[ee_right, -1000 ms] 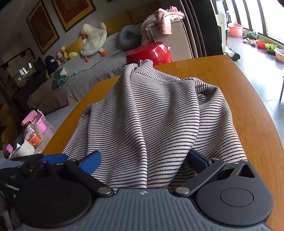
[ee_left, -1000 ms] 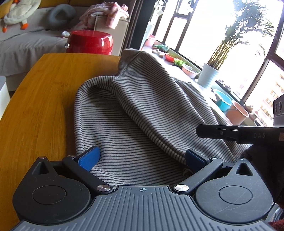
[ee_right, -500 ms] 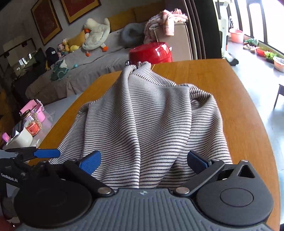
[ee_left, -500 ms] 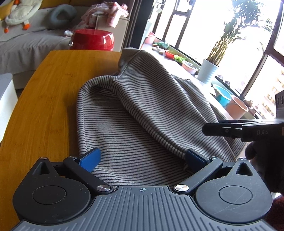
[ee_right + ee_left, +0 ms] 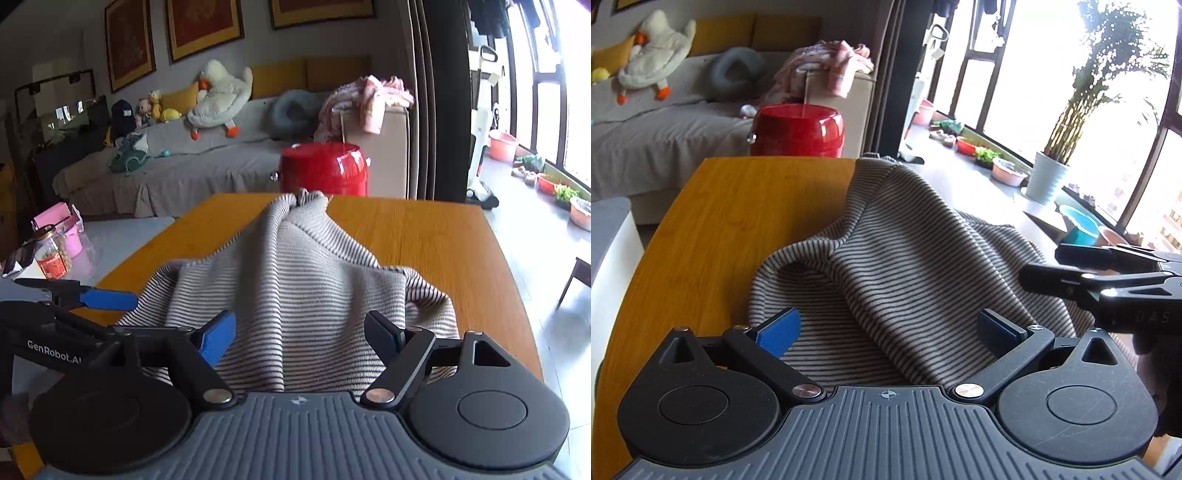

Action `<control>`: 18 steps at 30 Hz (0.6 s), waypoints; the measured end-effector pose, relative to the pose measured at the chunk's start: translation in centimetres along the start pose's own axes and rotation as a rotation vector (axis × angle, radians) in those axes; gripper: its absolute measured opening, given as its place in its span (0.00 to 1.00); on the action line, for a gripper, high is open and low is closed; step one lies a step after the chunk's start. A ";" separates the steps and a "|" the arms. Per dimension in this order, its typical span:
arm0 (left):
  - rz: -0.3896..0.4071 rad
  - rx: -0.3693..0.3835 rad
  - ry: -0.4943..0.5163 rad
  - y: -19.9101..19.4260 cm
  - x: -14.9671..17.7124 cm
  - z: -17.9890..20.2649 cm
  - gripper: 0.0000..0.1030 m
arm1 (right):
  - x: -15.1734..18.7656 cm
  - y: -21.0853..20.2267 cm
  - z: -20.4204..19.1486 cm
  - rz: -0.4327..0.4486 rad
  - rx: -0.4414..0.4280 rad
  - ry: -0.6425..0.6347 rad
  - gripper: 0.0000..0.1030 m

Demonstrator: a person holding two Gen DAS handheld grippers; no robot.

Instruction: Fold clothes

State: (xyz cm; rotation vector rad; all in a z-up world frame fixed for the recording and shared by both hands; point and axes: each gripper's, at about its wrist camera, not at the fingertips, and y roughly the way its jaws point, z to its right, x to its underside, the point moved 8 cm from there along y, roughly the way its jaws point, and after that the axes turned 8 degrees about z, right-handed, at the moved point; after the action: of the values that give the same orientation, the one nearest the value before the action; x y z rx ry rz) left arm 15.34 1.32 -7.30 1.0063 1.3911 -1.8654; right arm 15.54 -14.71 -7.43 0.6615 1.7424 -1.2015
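A grey and white striped garment (image 5: 897, 258) lies rumpled on the wooden table (image 5: 731, 221), bunched into a long ridge (image 5: 295, 266) that runs away from me. In the left wrist view my left gripper (image 5: 886, 330) stands open over the garment's near hem, its blue pads (image 5: 779, 332) wide apart with cloth between them. My right gripper (image 5: 301, 336) is closing its jaws over a fold of the near hem; a gap still shows beside the cloth. Each gripper shows in the other's view: the right gripper (image 5: 1108, 280) at the right edge, the left gripper (image 5: 96, 299) at the left.
A red stool (image 5: 323, 170) stands past the table's far edge, before a grey sofa (image 5: 166, 173) with plush toys. A low white side table with a jar (image 5: 53, 254) is to the left. Window sill with pots and a plant (image 5: 1049, 177) on the right.
The right gripper's jaws have narrowed around the hem. Both grippers have risen a little, and the garment now looks more bunched into a central ridge.
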 end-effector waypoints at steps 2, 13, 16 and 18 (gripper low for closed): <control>-0.034 -0.002 0.000 1.1 0.6 -0.2 1.00 | 1.5 1.0 0.8 -0.042 0.007 0.041 0.73; -0.065 0.047 0.000 0.0 3.2 0.0 1.00 | 4.8 -3.0 0.1 -0.072 -0.028 -0.027 0.73; -0.078 0.094 0.029 -1.5 4.3 1.4 1.00 | 5.4 -4.7 0.5 -0.087 -0.018 -0.025 0.73; -0.078 0.112 0.062 -2.1 4.9 2.3 1.00 | 5.5 -5.1 0.6 -0.091 -0.001 -0.018 0.74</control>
State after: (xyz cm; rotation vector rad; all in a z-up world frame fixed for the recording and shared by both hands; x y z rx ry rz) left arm 10.53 -0.40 -10.05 1.0870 1.3924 -2.0034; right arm 9.09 -17.51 -10.06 0.5743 1.7745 -1.2646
